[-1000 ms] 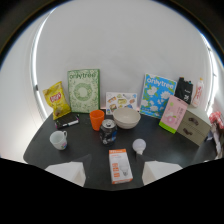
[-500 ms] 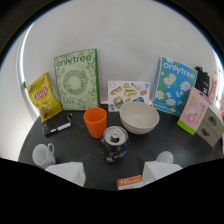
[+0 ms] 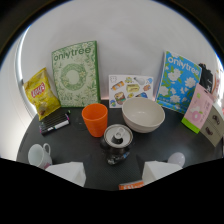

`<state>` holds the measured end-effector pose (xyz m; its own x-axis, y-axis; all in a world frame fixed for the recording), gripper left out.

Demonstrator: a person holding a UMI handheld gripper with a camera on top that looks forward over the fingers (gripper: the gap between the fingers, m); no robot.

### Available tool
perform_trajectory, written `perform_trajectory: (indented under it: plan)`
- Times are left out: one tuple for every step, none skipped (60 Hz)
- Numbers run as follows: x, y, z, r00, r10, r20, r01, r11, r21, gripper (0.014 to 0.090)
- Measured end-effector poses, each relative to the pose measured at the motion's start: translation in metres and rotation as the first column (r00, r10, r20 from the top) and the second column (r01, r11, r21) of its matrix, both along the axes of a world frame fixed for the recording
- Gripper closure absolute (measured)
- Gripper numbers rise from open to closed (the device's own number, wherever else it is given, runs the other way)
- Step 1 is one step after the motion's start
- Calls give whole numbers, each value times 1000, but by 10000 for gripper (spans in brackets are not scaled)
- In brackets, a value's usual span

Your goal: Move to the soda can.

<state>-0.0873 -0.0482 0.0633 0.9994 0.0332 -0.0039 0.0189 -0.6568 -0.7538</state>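
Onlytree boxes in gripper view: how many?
2. A green onlytree box stands at the wall behind the orange cup; a blue onlytree box stands behind the white bowl. None seem hidden. The soda can stands just ahead of the open tool.

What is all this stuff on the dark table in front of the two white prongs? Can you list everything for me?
dark metal soda can: 1, silver top, just ahead of the fingers, between them
orange plastic cup: 1, beyond the can, to its left
white ceramic bowl: 1, beyond the can, to its right
green Onlytree box: 1, upright against the wall
blue Onlytree box: 1, upright, right of the bowl
white picture card: 1, against the wall behind the bowl
yellow chip bag: 1, left of the green box
white mug: 1, beside the left finger
pink box: 1, far right
gripper: 1, white fingers open
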Motion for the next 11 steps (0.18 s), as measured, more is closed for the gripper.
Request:
perform_trajectory:
  plan:
    - [0,0,0,1000,0,0,0,1000,-1,190]
    - [0,0,0,1000,1,1,-1,1000,-2,190]
    - [0,0,0,1000,1,2,-1,1000,-2,190]
    - [0,0,0,1000,1,3,-1,1000,-2,191]
    - [0,-1,0,1000,1,4,-1,1000,-2,189]
    - [0,-1,0,1000,2,4,-2,1000,-2,191]
    - [-1,-1,0,1000,3,4,-3,1000,-2,188]
    - [-1,-1,0,1000,3,4,-3,1000,-1,189]
    - [-1,-1,0,1000,3,4,-3,1000,-1,191]
    - [-1,-1,0,1000,3,5,-3,1000,-1,188]
    - [-1,-1,0,1000,3,5,-3,1000,-1,189]
